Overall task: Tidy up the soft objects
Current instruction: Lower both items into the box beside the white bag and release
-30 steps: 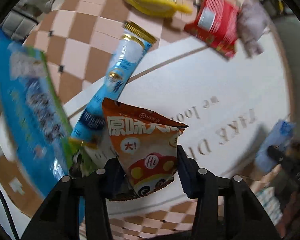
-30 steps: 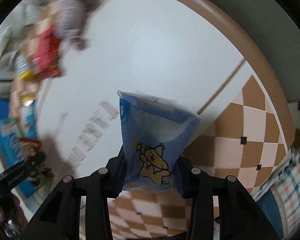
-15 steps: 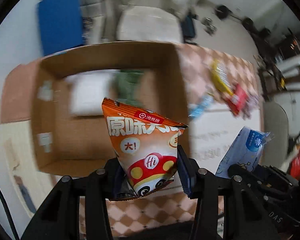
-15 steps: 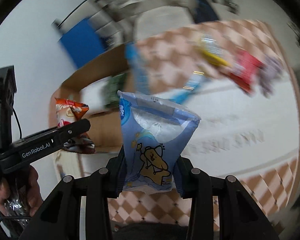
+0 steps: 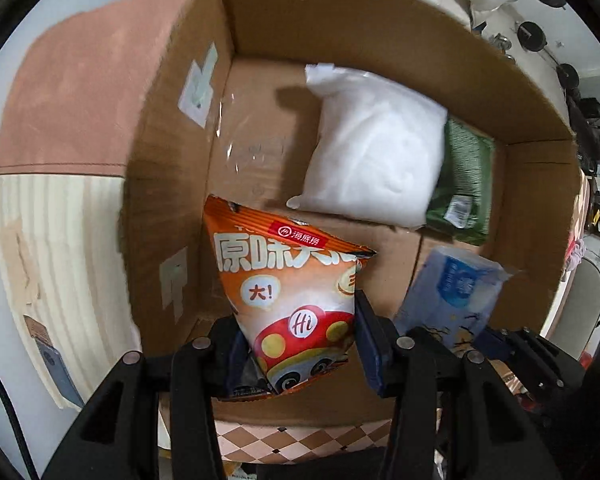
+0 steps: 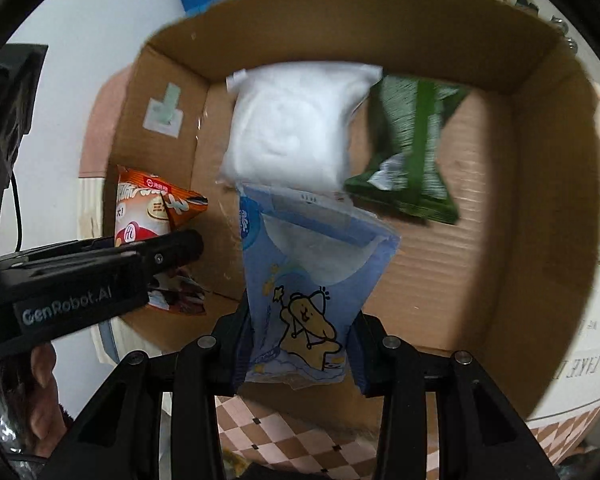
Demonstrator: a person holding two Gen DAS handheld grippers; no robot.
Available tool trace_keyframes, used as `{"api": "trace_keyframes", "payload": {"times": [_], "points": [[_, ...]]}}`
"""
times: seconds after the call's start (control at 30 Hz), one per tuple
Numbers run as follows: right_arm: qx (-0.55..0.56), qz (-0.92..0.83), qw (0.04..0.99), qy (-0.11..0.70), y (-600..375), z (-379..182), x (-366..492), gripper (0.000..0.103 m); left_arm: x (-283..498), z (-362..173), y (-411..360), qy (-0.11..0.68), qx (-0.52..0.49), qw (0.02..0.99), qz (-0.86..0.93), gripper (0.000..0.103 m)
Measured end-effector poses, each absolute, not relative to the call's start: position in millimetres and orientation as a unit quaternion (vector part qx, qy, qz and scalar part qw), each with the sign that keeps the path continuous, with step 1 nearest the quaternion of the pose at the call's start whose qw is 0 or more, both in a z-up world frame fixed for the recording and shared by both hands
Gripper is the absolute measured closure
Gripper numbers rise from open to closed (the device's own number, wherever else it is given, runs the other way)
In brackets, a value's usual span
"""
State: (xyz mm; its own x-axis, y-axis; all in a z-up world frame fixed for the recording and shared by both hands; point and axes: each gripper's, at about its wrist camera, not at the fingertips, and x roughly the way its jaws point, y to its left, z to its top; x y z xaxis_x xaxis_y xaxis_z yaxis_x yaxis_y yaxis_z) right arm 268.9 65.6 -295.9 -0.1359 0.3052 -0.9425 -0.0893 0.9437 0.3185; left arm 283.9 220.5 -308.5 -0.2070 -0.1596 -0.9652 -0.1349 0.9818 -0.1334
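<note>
Two snack bags hang over the cardboard box [image 5: 379, 40].
The left claw [image 5: 296, 344] squeezes the orange bag [image 5: 284, 292]; the right claw [image 6: 300, 352] squeezes the blue bag [image 6: 307, 280]. Dropped close together, they could bump or land on the white pillow [image 5: 371, 152]. A moment ago both were over the counter.

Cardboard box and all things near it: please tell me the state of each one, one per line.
Cardboard box: open at the top.
White pillow pack: lying inside the box.
Green packet: lying inside, beside the white one.
Orange snack bag: gripped, held over the box.
Blue pouch: gripped, held over the box.
Left gripper: shut on the orange bag.
Right gripper: shut on the blue pouch.
</note>
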Motion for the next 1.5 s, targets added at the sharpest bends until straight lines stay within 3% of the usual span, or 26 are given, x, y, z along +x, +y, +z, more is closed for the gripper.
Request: {"api": "trace_keyframes", "payload": {"times": [0.17,0.27,0.33,0.37,0.43,0.5,0.6,0.8,1.13,1.5], "points": [[0.058,0.153,0.639,0.752,82.2,-320.0,272.0,0.060,287.3,-330.5,217.3,0.792,-0.088,0.604,-0.018,0.057],[0.050,0.161,0.633,0.755,90.4,-327.7,273.1,0.054,286.6,-337.0,215.2,0.799,-0.092,0.595,-0.017,0.056],[0.054,0.168,0.631,0.756,92.6,-327.9,274.5,0.027,285.3,-339.0,214.0,0.803,-0.089,0.590,-0.021,0.053],[0.052,0.168,0.631,0.755,93.8,-327.9,274.9,0.024,283.8,-337.3,212.6,0.802,-0.079,0.592,-0.018,0.051],[0.043,0.165,0.636,0.753,93.4,-323.7,272.1,0.023,282.5,-333.5,209.1,0.796,-0.066,0.601,-0.019,0.033],[0.039,0.161,0.637,0.753,89.5,-321.4,270.3,0.023,279.8,-326.2,207.9,0.789,-0.059,0.612,-0.012,0.023],[0.027,0.146,0.647,0.748,81.2,-313.0,264.5,0.020,277.0,-314.3,206.0,0.777,-0.050,0.628,-0.009,0.017],[0.026,0.119,0.677,0.726,50.3,-282.4,242.9,0.000,260.5,-269.6,192.3,0.731,-0.031,0.682,0.004,0.003],[0.013,0.071,0.749,0.658,5.6,-220.6,207.6,0.000,210.5,-192.8,177.2,0.624,-0.005,0.780,0.038,0.001],[0.038,0.085,0.779,0.620,-16.6,-169.7,168.7,0.000,177.1,-140.5,146.5,0.570,-0.006,0.821,0.033,0.000]]}}
